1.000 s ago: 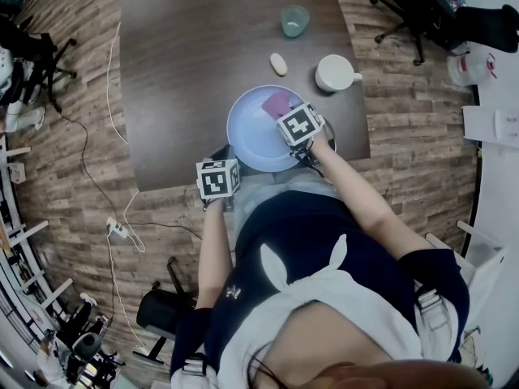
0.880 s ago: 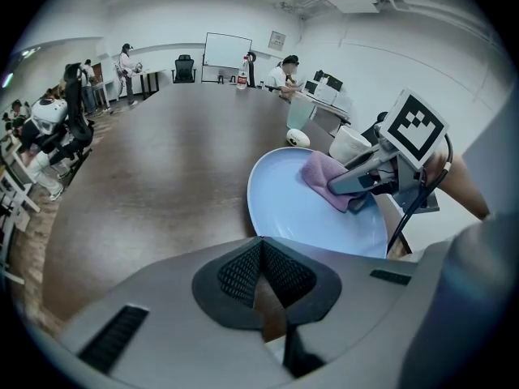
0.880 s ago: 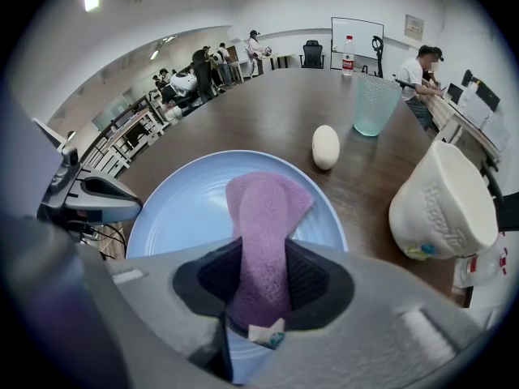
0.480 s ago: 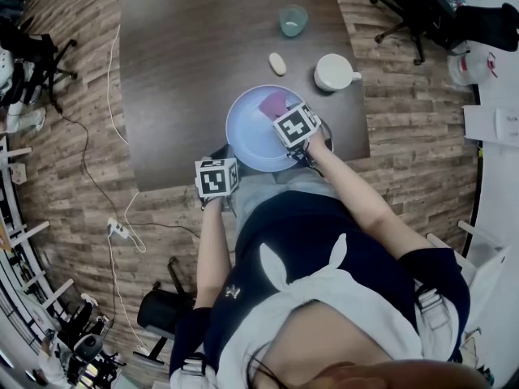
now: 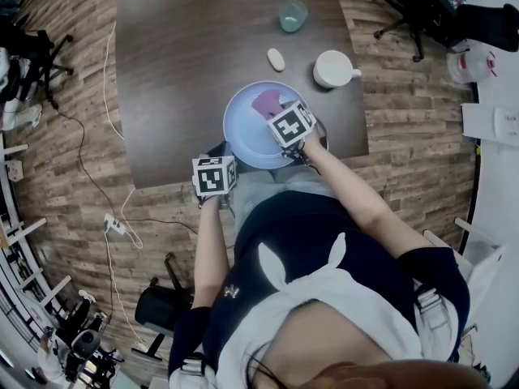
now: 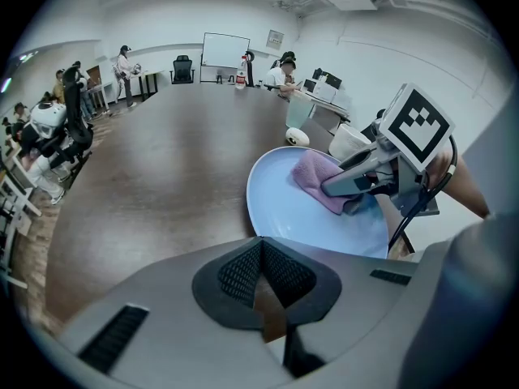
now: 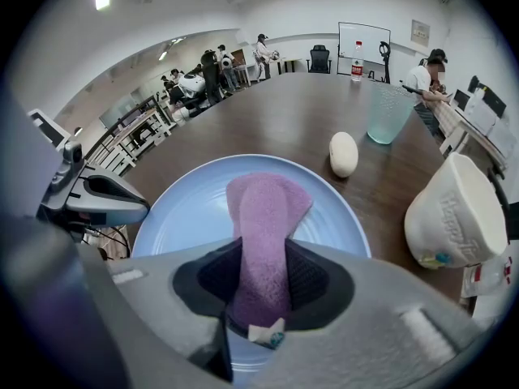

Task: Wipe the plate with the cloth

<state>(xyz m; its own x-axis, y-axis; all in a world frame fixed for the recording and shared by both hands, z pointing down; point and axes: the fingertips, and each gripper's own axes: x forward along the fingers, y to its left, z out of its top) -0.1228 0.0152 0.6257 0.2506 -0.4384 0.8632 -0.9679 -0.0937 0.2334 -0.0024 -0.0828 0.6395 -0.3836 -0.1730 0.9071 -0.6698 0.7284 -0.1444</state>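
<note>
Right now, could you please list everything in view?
table: one, dark brown, mid-room
plate: one, pale blue, table's near edge
cloth: one, purple, on the plate
mug: one, white, beyond plate's right side
cup: one, translucent green, table's far part
oval object: one, white, between cup and plate
office chairs: several, black, on floor
left hand-held gripper: one, grey, shut, empty, left of plate
right hand-held gripper: one, grey, shut on the cloth
</note>
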